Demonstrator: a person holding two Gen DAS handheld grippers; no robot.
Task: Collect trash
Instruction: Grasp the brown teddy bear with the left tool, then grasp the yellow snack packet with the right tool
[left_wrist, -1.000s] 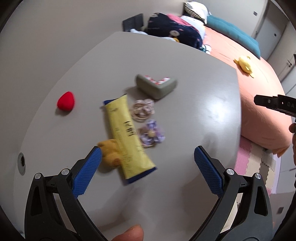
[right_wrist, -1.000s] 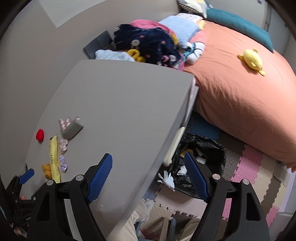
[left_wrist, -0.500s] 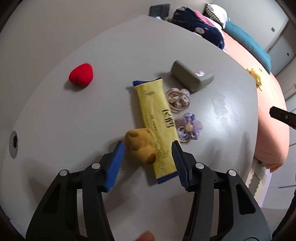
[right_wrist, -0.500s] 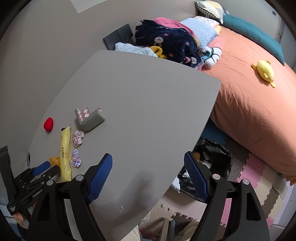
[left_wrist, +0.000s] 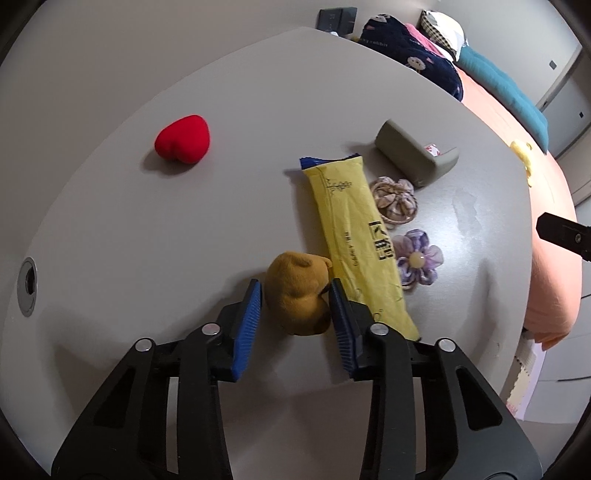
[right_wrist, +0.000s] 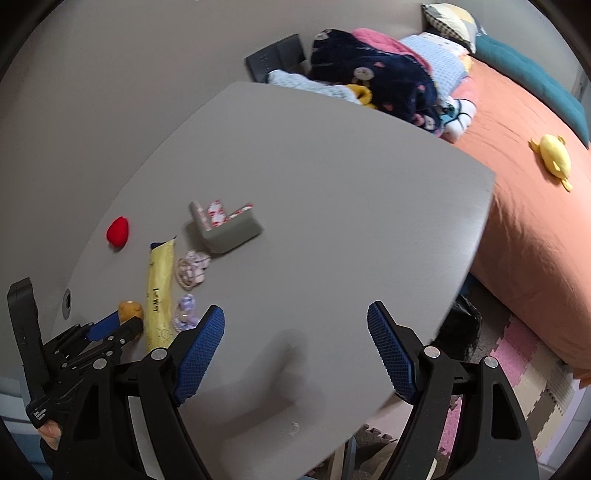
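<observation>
Grasp step: left hand-held gripper (left_wrist: 295, 295) jaws closing around brown plush toy (left_wrist: 299, 291) on worktop (left_wrist: 221, 92), beside yellow wrapper (left_wrist: 354, 236). Right hand-held gripper (right_wrist: 295, 343) apart, empty. Next, judged: firm pinch, lift clear without dragging wrapper

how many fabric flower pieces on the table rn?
2. The plaid flower lies right of the yellow wrapper, near the gray corner guard. The purple flower lies just below it. None seem hidden.

Grey table (right_wrist: 332, 229) beside orange bed (right_wrist: 524, 221) — pastel foam-mat floor (right_wrist: 524, 373).
</observation>
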